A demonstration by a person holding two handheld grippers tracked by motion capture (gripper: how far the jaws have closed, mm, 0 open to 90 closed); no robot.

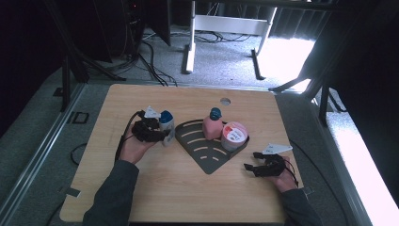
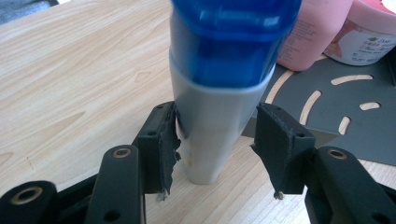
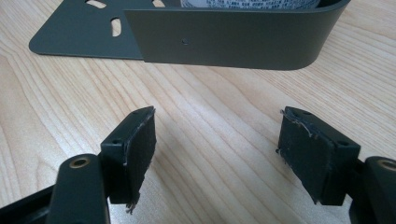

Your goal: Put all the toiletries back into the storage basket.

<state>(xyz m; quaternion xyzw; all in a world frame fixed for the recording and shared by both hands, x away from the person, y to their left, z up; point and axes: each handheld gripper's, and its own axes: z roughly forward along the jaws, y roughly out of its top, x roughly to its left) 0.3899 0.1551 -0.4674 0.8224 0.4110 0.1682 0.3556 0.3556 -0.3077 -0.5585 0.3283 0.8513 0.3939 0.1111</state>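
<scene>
While pale daylight is falling across it, the wooden table (image 1: 155, 188) is showing a light, straight grain and rounded corners. Sitting on it is a dark grey metal tray (image 1: 207, 157), fan-shaped, flat and matte, with curved slots cut through its floor and a low bent wall at its wide end. A pink bottle (image 1: 212, 127) with a teal cap is standing upright inside it, and a squat pink tub (image 1: 234, 135) with a red-and-white lid is resting just beside that bottle against the wall.

Both forearms are coming in from the near edge in dark sleeves. The left hand is lying low on the table, pointing its gripper toward the tray's left edge; the right hand is resting near the tray's right corner, aiming its gripper back across the wood.

Standing upright on the bare wood just left of the tray is the grey bottle (image 2: 212, 135), smooth plastic, tapering downward, topped by a glossy blue cap (image 2: 233, 42). The left gripper (image 2: 217, 135) is bracketing it: its frayed black pads are sitting on either side, the left one at the bottle's surface, the right one showing a slim gap, so the jaws are parted rather than clamping.

The right gripper (image 3: 217, 140) is hanging wide apart over bare wood, holding nothing, well away from the grey bottle.
</scene>
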